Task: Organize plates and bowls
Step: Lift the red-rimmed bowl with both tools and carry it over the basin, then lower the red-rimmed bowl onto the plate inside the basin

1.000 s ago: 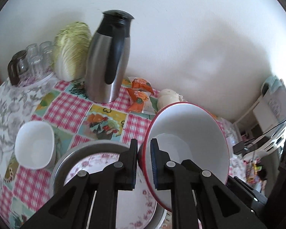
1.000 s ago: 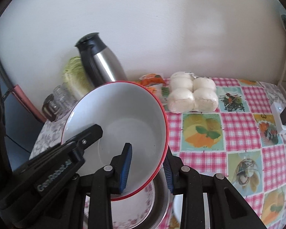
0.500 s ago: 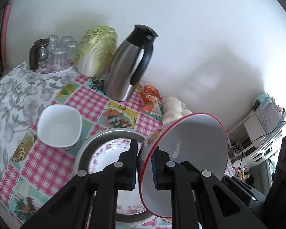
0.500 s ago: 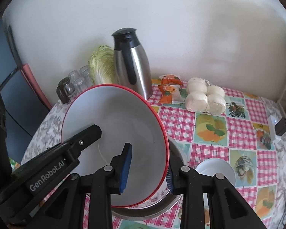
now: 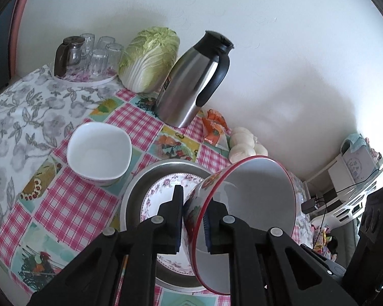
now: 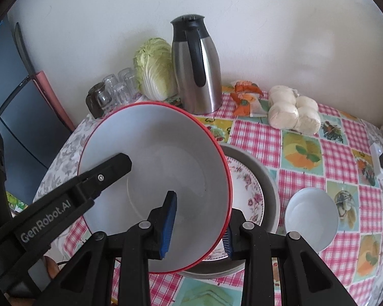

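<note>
Gripping opposite walls of the red-rimmed bowl (image 6: 166, 168), the left gripper (image 5: 192, 223) and right gripper (image 6: 199, 225) are each clamped over its rim, one pad inside, one outside. Just beyond the jaws, below the tilted bowl, a floral plate (image 5: 155, 193) is seen in a metal basin (image 6: 268, 186); farther left a square white bowl (image 5: 99, 150) is seen.

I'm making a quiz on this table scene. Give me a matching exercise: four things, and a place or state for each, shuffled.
Things:
1 red-rimmed bowl
2 floral plate
3 square white bowl
4 cabbage

Places or states:
A lies in the metal basin
B stands by the wall beside the steel jug
C clamped by both grippers
D sits empty on the tablecloth

Pairs: 1-C, 2-A, 3-D, 4-B
</note>
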Demonstrator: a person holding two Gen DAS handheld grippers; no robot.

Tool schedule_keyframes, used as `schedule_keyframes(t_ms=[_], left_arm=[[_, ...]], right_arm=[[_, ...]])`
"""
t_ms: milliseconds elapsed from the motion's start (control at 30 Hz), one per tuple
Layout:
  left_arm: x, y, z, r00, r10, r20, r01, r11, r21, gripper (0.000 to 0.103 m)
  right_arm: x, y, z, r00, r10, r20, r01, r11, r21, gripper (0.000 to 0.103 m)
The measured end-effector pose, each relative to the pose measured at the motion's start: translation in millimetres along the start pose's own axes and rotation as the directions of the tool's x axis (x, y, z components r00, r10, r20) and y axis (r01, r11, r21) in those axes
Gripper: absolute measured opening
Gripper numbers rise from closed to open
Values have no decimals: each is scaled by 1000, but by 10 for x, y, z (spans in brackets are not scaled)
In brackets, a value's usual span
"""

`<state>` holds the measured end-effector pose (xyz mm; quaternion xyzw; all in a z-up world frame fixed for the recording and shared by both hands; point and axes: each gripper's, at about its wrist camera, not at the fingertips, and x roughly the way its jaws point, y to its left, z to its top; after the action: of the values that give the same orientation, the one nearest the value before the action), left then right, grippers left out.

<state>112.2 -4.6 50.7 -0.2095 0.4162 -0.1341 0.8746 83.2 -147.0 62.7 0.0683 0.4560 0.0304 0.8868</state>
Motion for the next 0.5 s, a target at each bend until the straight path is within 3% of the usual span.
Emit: schedule_keyframes(t_ms=[500], left_arm=[[232, -56, -91, 998, -11, -68, 12, 1000, 10, 14]], right_arm=[[168, -213, -88, 998, 15, -59, -13, 999, 36, 34]])
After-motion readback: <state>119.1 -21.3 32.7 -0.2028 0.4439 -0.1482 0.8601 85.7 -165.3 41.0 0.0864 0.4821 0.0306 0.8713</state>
